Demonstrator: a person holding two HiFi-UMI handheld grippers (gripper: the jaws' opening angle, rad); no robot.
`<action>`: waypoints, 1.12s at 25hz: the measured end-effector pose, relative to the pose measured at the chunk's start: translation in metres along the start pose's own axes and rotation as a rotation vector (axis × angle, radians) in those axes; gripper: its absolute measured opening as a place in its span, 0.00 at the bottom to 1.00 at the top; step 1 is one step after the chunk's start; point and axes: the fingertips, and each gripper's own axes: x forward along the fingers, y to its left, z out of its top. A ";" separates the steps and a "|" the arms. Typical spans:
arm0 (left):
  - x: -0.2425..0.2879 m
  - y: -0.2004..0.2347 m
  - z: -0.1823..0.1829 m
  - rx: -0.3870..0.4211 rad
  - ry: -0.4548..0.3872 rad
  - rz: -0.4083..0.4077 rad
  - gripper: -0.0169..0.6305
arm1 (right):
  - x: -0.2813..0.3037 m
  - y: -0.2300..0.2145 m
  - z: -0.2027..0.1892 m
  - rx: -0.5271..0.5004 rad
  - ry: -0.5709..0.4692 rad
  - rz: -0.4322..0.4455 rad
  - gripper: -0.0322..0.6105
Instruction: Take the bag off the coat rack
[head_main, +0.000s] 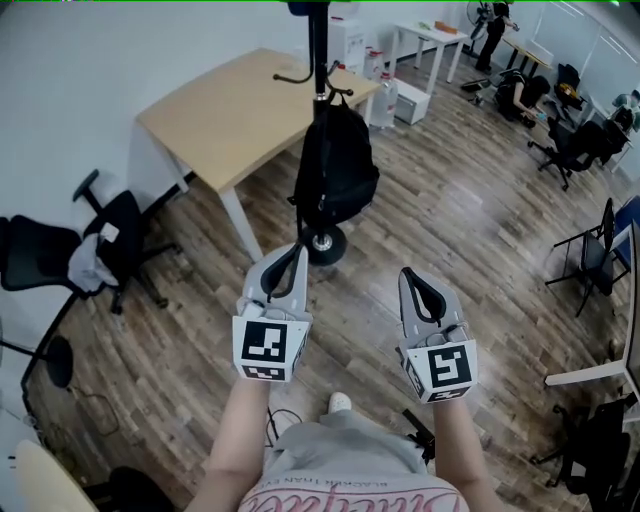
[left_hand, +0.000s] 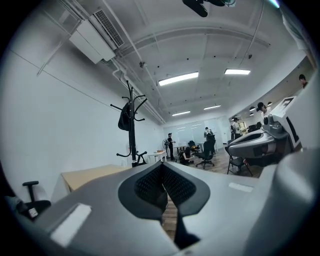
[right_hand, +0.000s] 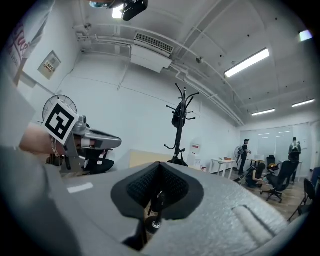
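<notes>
Bag: hangs on the coat rack, ahead of you.
Your left gripper: fingers pressed together, empty.
Your right gripper: fingers pressed together, empty.

A pale wooden table on white legs stands against the white wall. Around it spreads a floor of grey-brown planks. Left of the table sits a black office chair. Beyond the table are white desks, and well to its right more black chairs. Overhead, strip lights glow on a white ceiling, with an air-conditioning unit mounted near the wall.
</notes>
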 end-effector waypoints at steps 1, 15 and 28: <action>0.005 0.000 0.000 0.001 0.002 0.005 0.05 | 0.005 -0.004 -0.001 -0.001 0.001 0.005 0.05; 0.077 0.020 -0.011 0.021 0.024 0.015 0.05 | 0.065 -0.048 -0.018 0.008 0.012 0.002 0.05; 0.203 0.089 -0.021 0.019 0.021 0.007 0.05 | 0.200 -0.097 -0.013 -0.022 0.016 -0.003 0.05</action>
